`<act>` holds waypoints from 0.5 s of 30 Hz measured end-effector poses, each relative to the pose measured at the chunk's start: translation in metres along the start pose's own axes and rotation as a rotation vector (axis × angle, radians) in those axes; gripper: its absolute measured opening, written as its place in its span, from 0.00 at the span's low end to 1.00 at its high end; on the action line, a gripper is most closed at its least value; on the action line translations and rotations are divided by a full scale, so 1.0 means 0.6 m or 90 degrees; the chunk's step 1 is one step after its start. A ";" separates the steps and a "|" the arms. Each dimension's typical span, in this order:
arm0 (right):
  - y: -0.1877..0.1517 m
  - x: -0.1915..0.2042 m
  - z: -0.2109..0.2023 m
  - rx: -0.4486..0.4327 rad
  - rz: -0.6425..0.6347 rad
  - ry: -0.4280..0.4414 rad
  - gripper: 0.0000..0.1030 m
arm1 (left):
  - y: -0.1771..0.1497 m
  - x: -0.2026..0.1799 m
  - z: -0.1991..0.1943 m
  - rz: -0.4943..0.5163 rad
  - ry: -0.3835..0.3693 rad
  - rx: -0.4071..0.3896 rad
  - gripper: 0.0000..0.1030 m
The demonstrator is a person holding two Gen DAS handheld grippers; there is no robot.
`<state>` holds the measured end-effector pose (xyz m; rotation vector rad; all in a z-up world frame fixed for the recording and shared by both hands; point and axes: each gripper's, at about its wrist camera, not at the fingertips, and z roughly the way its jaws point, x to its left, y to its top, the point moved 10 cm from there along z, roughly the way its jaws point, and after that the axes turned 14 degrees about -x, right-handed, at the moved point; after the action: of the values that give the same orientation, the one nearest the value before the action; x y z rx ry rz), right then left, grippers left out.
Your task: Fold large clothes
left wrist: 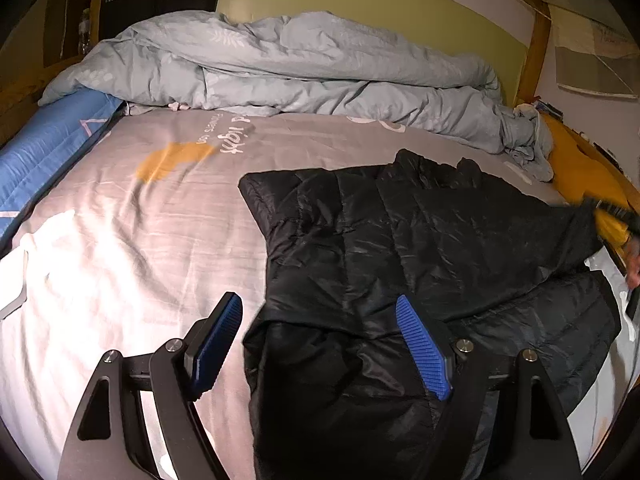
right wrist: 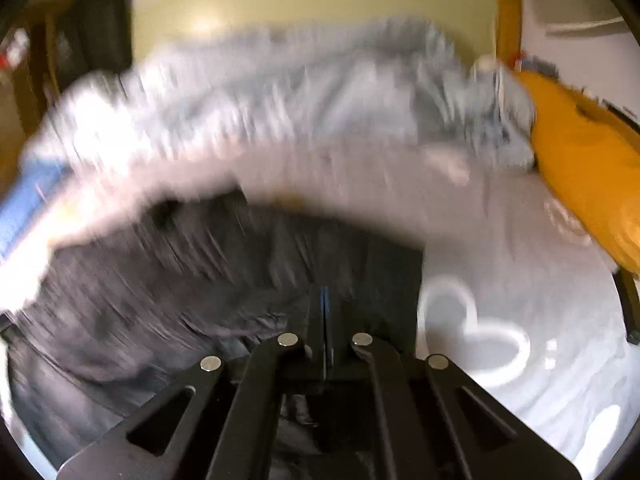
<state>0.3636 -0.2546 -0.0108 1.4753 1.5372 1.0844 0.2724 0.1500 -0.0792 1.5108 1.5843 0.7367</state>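
Jacket [left wrist: 400, 240] part-folded on bed [left wrist: 140, 240]; my left hand-held gripper [left wrist: 320, 344] wide, empty; right hand-held gripper [right wrist: 324, 320] closed, seemingly pinching jacket; folds remain.

Left gripper [left wrist: 320, 312], jaws wide apart, above a black quilted jacket [left wrist: 420, 248] spread on a grey bedsheet [left wrist: 140, 220]; rumpled grey duvet [left wrist: 288, 68] beyond.

A bed [left wrist: 120, 240] is filling the room, its grey duvet [left wrist: 280, 68] lying bunched at the far end against a yellow-green wall [left wrist: 360, 0], a wooden post [left wrist: 534, 52] standing right.
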 end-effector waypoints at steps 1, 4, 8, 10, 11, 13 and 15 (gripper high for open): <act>0.015 0.005 -0.010 -0.017 -0.003 0.007 0.00 | 0.001 0.001 -0.002 -0.002 -0.001 -0.001 0.79; 0.021 0.008 -0.009 -0.026 -0.021 0.004 0.00 | 0.007 0.004 -0.009 -0.011 -0.008 -0.008 0.79; -0.050 -0.026 0.045 0.061 -0.050 -0.055 0.00 | 0.012 0.001 -0.012 -0.002 -0.007 -0.012 0.79; -0.091 -0.048 0.066 0.111 -0.040 -0.071 0.00 | 0.010 -0.002 -0.010 0.006 -0.006 -0.009 0.79; -0.105 -0.061 0.074 0.130 -0.038 -0.083 0.01 | 0.008 -0.004 -0.010 0.009 -0.007 -0.008 0.79; -0.117 -0.080 0.071 0.139 -0.034 -0.101 0.02 | 0.007 -0.008 -0.010 0.013 -0.008 -0.007 0.79; -0.110 -0.089 0.055 0.130 -0.029 -0.101 0.14 | 0.007 -0.011 -0.014 0.013 -0.012 -0.007 0.79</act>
<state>0.3727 -0.3038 -0.0865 1.6136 1.5964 0.7817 0.2672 0.1450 -0.0706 1.5230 1.5509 0.7399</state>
